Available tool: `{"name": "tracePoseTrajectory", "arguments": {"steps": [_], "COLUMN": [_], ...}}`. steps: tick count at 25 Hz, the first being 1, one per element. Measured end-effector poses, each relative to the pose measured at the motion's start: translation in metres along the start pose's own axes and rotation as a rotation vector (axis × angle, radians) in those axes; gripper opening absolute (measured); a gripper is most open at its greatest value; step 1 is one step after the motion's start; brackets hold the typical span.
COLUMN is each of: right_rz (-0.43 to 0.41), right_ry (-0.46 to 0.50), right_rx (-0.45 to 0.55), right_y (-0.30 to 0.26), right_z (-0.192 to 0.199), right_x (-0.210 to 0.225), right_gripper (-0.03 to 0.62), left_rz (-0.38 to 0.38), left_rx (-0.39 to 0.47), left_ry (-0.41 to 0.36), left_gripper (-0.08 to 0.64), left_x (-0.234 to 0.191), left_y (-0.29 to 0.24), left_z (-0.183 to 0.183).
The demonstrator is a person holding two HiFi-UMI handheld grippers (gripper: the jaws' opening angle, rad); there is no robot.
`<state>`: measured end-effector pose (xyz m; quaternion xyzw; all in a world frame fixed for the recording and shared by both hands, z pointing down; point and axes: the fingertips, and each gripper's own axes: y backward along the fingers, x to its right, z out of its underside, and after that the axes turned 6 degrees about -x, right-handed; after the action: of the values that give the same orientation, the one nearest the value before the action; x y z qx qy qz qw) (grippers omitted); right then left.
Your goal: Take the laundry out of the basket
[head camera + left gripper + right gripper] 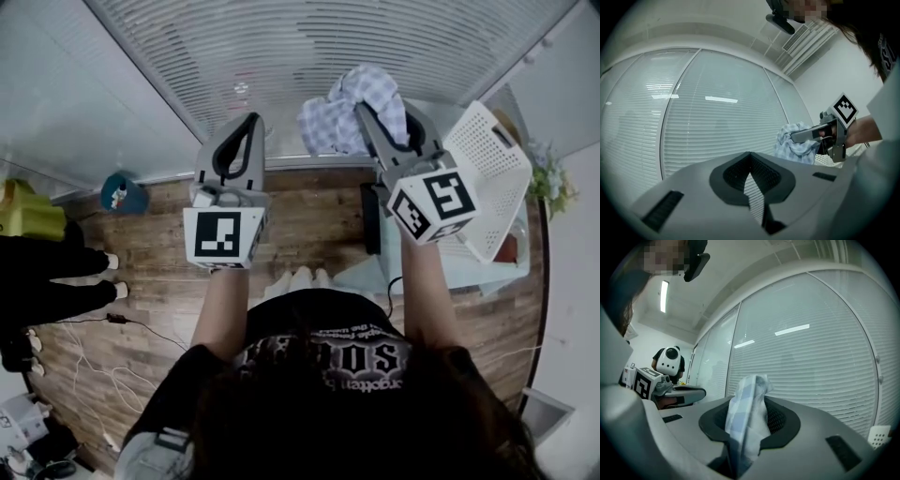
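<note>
Blinds (pixel 328 56) ahead, basket (pixel 483 169) rightward

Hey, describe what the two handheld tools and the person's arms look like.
Both the left tool and right tool are light grey, tapering plastic shells with dark ribbed pads inside. Each carries a white cube printed with black square markers. The person wears a black short-sleeved T-shirt with pale lettering.

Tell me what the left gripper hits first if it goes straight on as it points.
Probably the window blinds: the left gripper points at them with nothing in between, though depth is unclear.
</note>
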<state>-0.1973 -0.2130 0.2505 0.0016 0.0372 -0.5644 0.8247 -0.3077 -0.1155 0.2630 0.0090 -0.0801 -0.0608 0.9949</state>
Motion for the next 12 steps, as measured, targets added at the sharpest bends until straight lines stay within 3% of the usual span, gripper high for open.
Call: {"name": "tracePoseTrajectory", "arguments": {"steps": [12], "right_rz": [-0.042], "right_ry": [-0.016], "right_rx": [-0.02], "right_y": [-0.023], "right_z": [0.022], "right_x": [-0.055], "right_gripper": [0.123], "left_rz": [-0.02], "left_rx": [-0.012], "left_ry": [0.003], "left_gripper": [-0.003], "left_x": [-0.04], "left_y": [0.027], "left_z": [0.017]}}
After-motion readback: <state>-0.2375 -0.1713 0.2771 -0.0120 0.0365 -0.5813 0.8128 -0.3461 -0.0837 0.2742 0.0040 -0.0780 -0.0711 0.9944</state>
